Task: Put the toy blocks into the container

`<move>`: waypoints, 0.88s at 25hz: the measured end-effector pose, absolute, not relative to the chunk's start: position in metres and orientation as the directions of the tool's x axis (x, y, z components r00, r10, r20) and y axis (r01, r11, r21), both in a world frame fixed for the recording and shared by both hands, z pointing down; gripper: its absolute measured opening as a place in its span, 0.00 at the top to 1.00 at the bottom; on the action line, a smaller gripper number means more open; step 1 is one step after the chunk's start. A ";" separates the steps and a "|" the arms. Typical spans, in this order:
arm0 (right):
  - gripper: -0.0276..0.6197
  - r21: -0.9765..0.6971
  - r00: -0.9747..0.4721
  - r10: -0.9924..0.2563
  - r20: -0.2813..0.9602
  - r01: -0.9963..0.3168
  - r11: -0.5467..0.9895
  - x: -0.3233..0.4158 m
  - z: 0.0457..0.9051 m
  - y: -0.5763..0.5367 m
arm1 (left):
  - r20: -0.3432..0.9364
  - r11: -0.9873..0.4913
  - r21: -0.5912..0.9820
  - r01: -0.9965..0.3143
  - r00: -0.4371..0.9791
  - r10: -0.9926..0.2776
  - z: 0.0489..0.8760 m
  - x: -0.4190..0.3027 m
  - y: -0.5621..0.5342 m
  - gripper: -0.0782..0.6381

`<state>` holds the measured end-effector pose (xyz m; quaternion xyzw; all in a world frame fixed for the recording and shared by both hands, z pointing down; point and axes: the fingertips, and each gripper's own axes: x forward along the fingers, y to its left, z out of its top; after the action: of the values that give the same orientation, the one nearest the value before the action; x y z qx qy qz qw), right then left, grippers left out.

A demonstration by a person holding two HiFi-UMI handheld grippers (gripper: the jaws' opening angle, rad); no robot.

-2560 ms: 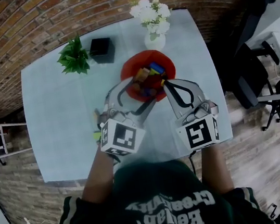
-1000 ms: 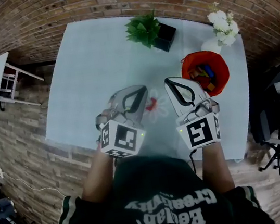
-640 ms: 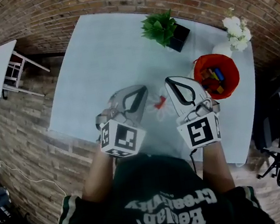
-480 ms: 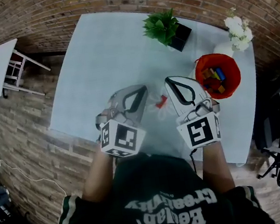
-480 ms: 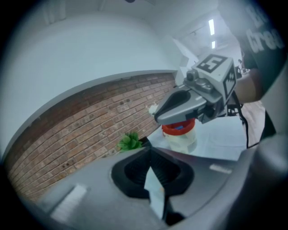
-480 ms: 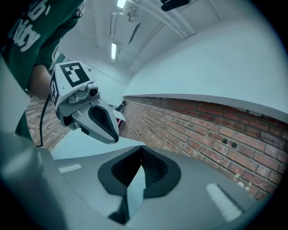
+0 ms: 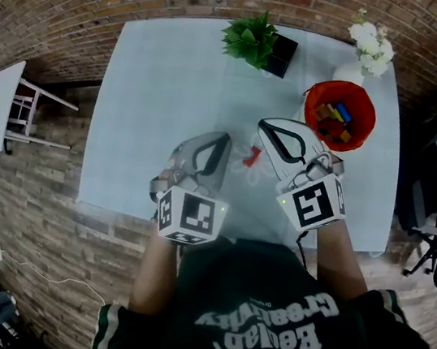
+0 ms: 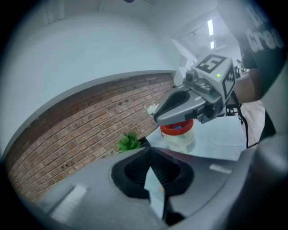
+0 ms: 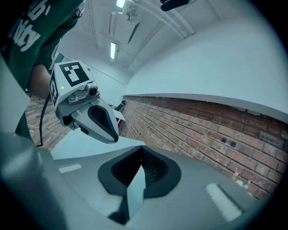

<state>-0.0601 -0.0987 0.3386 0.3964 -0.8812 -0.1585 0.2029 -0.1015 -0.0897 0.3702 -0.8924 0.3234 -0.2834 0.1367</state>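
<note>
Both grippers closed and empty; blocks sit in the red container.

Head view: the left gripper (image 7: 215,142) and right gripper (image 7: 270,127) hover side by side over the pale surface (image 7: 149,98), with a small red piece (image 7: 250,157) between them. The container (image 7: 368,109) holding toy blocks (image 7: 335,114) sits at the right, apart from the fingers. Left gripper view: fingers together on nothing, container at centre right. Right gripper view: fingers together, nothing between.
</note>
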 end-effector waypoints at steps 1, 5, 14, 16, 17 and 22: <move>0.95 0.440 -0.603 -0.763 0.233 -0.634 0.636 -0.060 0.339 -0.099 | 0.418 -0.754 -0.428 -0.499 0.630 -0.654 0.370 -0.101 -0.090 0.89; 0.95 0.446 -0.601 -0.762 0.242 -0.628 0.637 -0.058 0.341 -0.098 | 0.421 -0.757 -0.427 -0.494 0.633 -0.650 0.372 -0.099 -0.089 0.89; 0.95 0.443 -0.579 -0.774 0.256 -0.641 0.627 -0.047 0.345 -0.098 | 0.647 -0.896 -0.269 -0.354 0.622 -0.440 0.446 -0.077 -0.074 0.87; 0.95 0.441 -0.571 -0.778 0.261 -0.647 0.622 -0.042 0.349 -0.099 | 0.703 -0.924 -0.204 -0.325 0.608 -0.369 0.473 -0.071 -0.070 0.76; 0.95 0.439 -0.566 -0.781 0.265 -0.650 0.620 -0.039 0.351 -0.099 | 0.730 -0.935 -0.172 -0.311 0.597 -0.333 0.487 -0.068 -0.068 0.71; 0.95 0.430 -0.536 -0.794 0.285 -0.669 0.606 -0.023 0.360 -0.099 | 0.815 -0.951 -0.075 -0.300 0.531 -0.232 0.549 -0.060 -0.064 0.66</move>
<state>-0.0231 -0.0985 0.3596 0.4226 -0.8659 -0.1356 0.2309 -0.0604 -0.0638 0.5489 -0.8740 0.1523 -0.4599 -0.0372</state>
